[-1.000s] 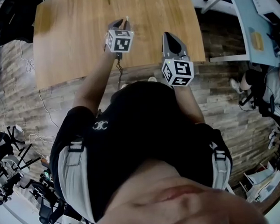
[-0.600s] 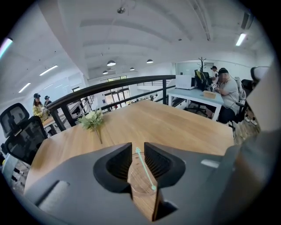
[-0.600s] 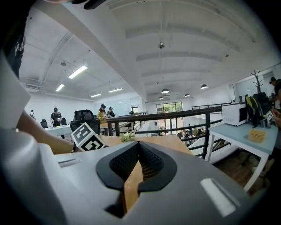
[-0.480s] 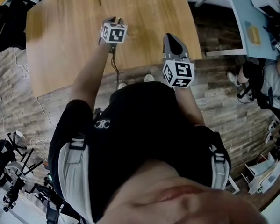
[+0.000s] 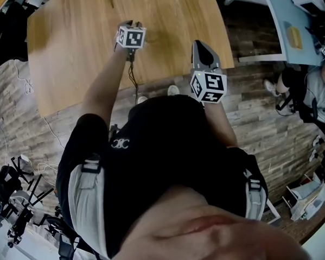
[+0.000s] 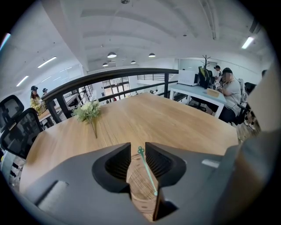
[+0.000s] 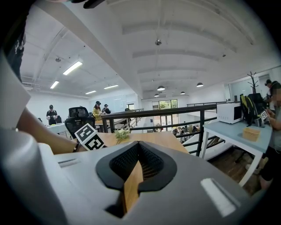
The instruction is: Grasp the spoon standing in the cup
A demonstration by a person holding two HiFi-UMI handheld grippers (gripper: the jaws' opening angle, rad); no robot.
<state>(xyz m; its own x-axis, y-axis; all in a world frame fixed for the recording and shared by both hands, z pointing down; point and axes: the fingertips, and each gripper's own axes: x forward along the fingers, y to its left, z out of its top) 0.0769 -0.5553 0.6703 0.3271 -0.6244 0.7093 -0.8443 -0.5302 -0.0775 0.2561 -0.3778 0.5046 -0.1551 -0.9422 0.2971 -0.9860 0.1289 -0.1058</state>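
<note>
While the wooden table (image 5: 173, 23) fills the top of the head view, the left gripper (image 6: 138, 146) has just been opening, its jaws wide, a cup (image 6: 137, 186) showing in the gap and the green spoon (image 6: 148, 173) standing between them; the right gripper (image 7: 138, 144) is closed, empty
</note>
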